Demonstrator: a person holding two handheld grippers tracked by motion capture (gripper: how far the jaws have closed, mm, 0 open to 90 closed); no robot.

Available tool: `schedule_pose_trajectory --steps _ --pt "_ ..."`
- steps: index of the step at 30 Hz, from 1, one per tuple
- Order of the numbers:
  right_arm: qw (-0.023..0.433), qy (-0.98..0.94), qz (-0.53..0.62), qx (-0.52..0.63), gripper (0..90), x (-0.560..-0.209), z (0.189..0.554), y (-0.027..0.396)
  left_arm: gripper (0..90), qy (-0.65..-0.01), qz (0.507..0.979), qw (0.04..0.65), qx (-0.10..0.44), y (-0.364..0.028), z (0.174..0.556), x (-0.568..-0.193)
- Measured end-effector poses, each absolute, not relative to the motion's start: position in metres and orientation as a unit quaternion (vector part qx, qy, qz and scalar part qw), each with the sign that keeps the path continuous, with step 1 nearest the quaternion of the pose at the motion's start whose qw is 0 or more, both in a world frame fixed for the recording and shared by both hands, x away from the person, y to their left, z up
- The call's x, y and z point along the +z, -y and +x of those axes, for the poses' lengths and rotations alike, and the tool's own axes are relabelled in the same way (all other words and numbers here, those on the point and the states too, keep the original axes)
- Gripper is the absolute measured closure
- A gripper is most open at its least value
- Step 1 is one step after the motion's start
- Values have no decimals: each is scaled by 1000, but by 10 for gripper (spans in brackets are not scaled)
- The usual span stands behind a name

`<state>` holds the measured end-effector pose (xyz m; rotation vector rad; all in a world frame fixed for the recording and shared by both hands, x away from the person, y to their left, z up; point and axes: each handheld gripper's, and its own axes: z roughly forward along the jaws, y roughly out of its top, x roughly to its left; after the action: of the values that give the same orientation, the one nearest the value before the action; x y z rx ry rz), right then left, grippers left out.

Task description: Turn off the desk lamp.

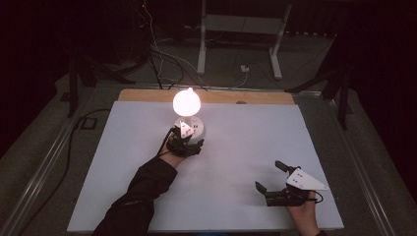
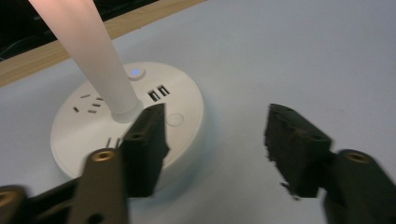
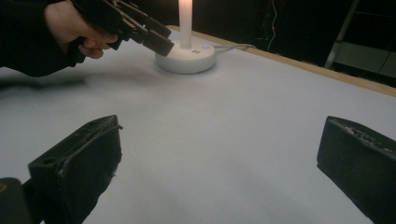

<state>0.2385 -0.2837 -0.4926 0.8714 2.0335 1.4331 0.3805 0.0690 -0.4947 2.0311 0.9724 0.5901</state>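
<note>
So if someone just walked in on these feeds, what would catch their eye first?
The glowing lamp head, the one bright thing in a dark room, above its round white base at the far middle of the white table. Next, the left gripper, open at that base, one jaw over its near edge. The right gripper sits open near the table's near right.

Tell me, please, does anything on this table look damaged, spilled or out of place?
Nothing stands out. The lit lamp stands upright on its round base, and the white table shows no spill. Both grippers, left gripper and right gripper, hang open.
</note>
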Motion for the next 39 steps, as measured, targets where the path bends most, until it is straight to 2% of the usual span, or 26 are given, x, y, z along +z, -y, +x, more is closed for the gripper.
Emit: schedule_pose_trajectory --steps 8,19,39 --pt "243 -750 319 526 0 -493 239 283 653 -396 785 397 264 -73 390 -496" --pt "241 -751 318 526 0 -493 239 284 882 -403 789 389 253 -71 404 -503" --pt "241 -752 317 526 0 -494 239 284 900 -397 792 394 246 -71 415 -514"
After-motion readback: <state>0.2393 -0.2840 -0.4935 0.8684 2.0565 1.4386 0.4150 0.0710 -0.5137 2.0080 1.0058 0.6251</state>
